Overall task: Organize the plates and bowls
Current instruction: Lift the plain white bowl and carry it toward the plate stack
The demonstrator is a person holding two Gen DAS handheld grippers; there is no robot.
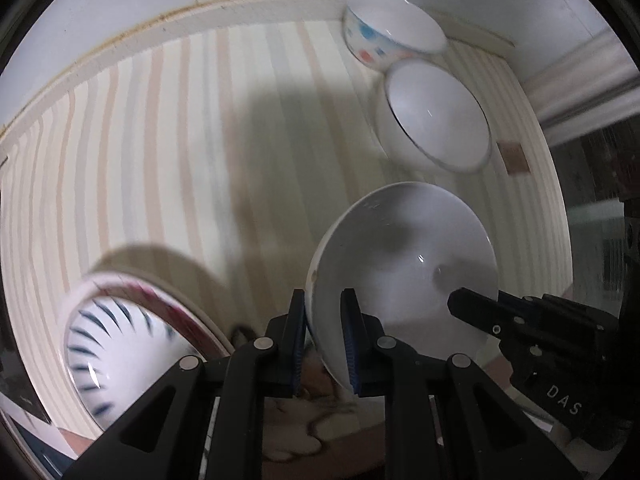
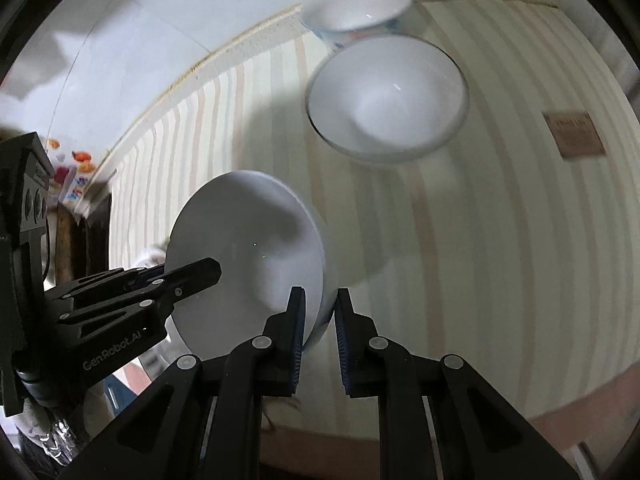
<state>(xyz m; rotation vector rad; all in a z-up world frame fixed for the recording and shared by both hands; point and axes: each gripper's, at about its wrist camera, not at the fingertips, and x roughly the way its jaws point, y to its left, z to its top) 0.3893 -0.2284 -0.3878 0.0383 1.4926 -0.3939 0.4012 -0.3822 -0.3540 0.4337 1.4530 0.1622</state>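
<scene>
Both grippers hold one plain white bowl (image 1: pixel 400 264) above the striped table. My left gripper (image 1: pixel 324 312) is shut on its left rim, one finger inside and one outside. My right gripper (image 2: pixel 318 312) is shut on the opposite rim of the same bowl (image 2: pixel 244 252). Each gripper shows in the other's view, the right one (image 1: pixel 520 328) at lower right and the left one (image 2: pixel 120 296) at lower left. A white bowl with a dark rim line (image 1: pixel 436 120) (image 2: pixel 388 96) stands beyond. A bowl with blue and red spots (image 1: pixel 388 32) (image 2: pixel 356 8) stands behind it near the wall.
A blue-striped bowl (image 1: pixel 116 356) rests on a red-rimmed plate (image 1: pixel 168 300) at lower left in the left wrist view. The striped tablecloth (image 2: pixel 480 240) has a brown label (image 2: pixel 574 134) at right. A pale wall runs along the table's far edge.
</scene>
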